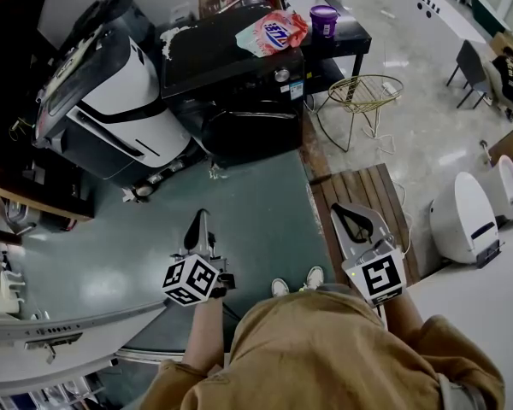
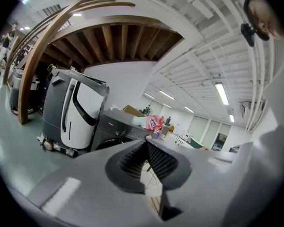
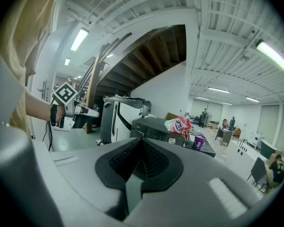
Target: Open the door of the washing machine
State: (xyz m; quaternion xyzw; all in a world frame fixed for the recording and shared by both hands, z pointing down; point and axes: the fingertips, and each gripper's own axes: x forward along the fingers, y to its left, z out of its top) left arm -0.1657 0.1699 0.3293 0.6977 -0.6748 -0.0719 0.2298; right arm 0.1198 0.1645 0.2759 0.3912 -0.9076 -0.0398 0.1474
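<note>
Lab floor: a person in a tan shirt (image 1: 325,348) stands on the green floor (image 1: 256,203) facing a black washing machine (image 1: 239,84), well apart from it, w/ a gripper in each hand. The left gripper (image 1: 201,214) has its jaws pressed together w/ nothing between them. The right gripper (image 1: 336,207) likewise has its tips meeting and holds nothing. Both point toward the machine, tilted slightly down, and neither touches it.

The machine's door (image 1: 252,131), on the front facing the person, looks closed. A red-and-white detergent bag (image 1: 274,32) lies on top of the machine, near its right edge. A purple tub (image 1: 323,20) sits on a black table (image 1: 350,45) just beside it. A large white-and-black cleaning unit (image 1: 111,101) stands just left of the machine, and a gold wire stool (image 1: 363,96) stands to the right. A slatted wooden platform (image 1: 368,199) lies below the right gripper.

In the left gripper view the closed tips (image 2: 146,140) sit in line w/ the machine's top edge (image 2: 118,131). In the right gripper view the closed tips (image 3: 141,140) sit below the machine (image 3: 154,126).
</note>
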